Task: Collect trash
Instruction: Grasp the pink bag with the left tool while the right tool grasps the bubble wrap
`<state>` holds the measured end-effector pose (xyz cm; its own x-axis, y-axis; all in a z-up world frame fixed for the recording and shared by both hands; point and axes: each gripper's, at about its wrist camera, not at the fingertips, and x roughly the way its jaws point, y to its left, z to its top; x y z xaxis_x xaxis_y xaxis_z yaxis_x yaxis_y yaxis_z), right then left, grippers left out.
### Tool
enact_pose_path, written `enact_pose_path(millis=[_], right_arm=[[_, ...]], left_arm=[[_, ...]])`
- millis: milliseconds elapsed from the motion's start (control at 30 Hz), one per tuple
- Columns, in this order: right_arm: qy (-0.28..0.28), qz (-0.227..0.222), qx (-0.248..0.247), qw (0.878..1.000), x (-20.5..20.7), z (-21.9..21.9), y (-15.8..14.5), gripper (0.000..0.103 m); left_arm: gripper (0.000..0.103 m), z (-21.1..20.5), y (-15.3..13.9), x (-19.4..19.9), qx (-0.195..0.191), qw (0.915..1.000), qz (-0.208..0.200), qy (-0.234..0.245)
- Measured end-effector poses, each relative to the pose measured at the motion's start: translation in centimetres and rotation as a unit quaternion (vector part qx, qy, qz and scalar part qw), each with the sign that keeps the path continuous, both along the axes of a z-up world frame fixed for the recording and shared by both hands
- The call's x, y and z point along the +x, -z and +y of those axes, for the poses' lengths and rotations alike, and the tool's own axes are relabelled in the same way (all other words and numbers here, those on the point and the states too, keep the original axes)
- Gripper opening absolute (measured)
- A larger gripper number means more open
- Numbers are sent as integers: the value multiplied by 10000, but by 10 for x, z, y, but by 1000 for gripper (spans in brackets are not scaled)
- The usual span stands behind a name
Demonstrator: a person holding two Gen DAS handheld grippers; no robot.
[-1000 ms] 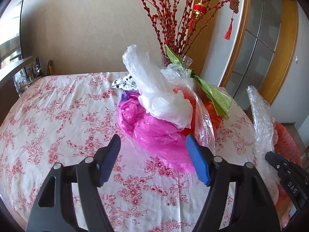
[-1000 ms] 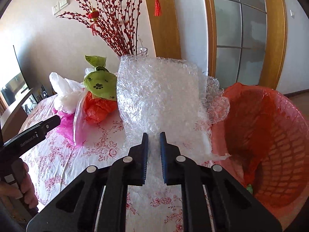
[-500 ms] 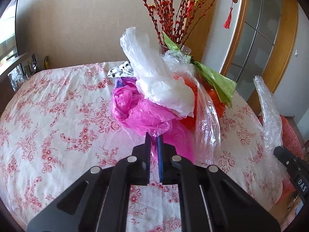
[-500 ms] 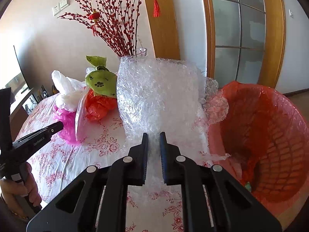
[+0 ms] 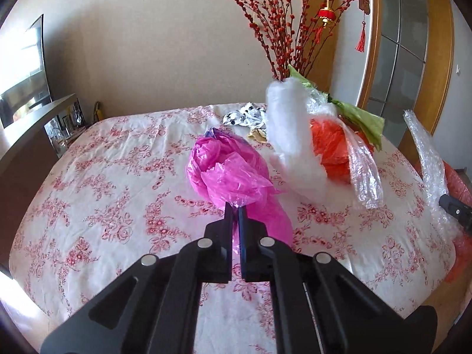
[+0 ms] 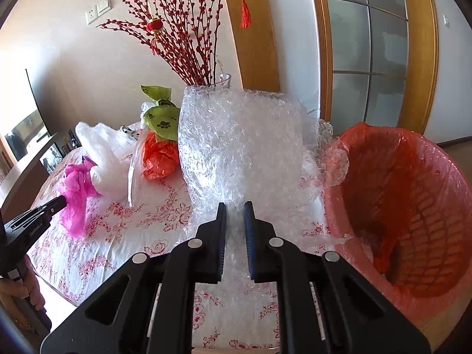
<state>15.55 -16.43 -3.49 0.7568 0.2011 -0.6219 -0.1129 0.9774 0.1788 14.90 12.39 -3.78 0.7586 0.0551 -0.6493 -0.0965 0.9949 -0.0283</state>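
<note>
A round table (image 5: 118,183) with a red floral tablecloth stands before a beige wall. The left gripper (image 5: 235,211) is clamped on the pink plastic bag (image 5: 233,174), which hangs lifted just beside the white plastic bag (image 5: 290,135) and orange bag (image 5: 330,153). The right gripper (image 6: 235,208) pinches the bubble wrap sheet (image 6: 242,147), held upright beside the red-lined trash basket (image 6: 407,200) at the table edge.

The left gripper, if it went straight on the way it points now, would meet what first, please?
The left gripper is already shut on the pink plastic bag, so that bunched bag lies directly ahead. Beyond it probably comes the black-and-white spotted wrapper, though depth is unclear.
</note>
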Motion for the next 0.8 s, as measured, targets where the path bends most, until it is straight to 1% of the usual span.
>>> enact_pose_path(millis=[33, 67, 100, 167, 233, 333, 400, 533, 667, 733, 800], right_arm=[[2, 13, -2, 10000, 0, 0, 1, 13], [7, 25, -1, 10000, 0, 0, 1, 13], [9, 37, 3, 10000, 0, 0, 2, 13], [14, 56, -6, 10000, 2, 0, 2, 13], [25, 74, -19, 10000, 4, 0, 1, 13], [29, 93, -24, 9999, 4, 1, 1, 13], [30, 98, -31, 9999, 4, 1, 1, 13], [27, 102, -52, 9999, 5, 2, 1, 13], [35, 102, -51, 9999, 5, 2, 2, 13], [34, 105, -44, 9999, 5, 3, 2, 13], [35, 104, -42, 9999, 5, 3, 3, 13]], left_arm=[[10, 4, 2, 0, -93, 9999, 31, -51], [17, 8, 3, 0, -175, 9998, 50, -94], [31, 11, 4, 1, -240, 9996, 59, -133], [43, 14, 5, 2, -321, 9992, 50, -212], [45, 13, 5, 2, -385, 9990, 72, -198], [53, 11, 4, 7, -560, 9983, 125, -142], [55, 9, 4, 8, -674, 9976, 129, -97], [55, 1, 1, 4, -704, 9975, 77, -54], [55, -8, -5, -3, -597, 9982, -12, -43], [55, -12, -5, 1, -518, 9986, 32, -37], [55, -14, -3, 10, -553, 9983, 156, -75]])
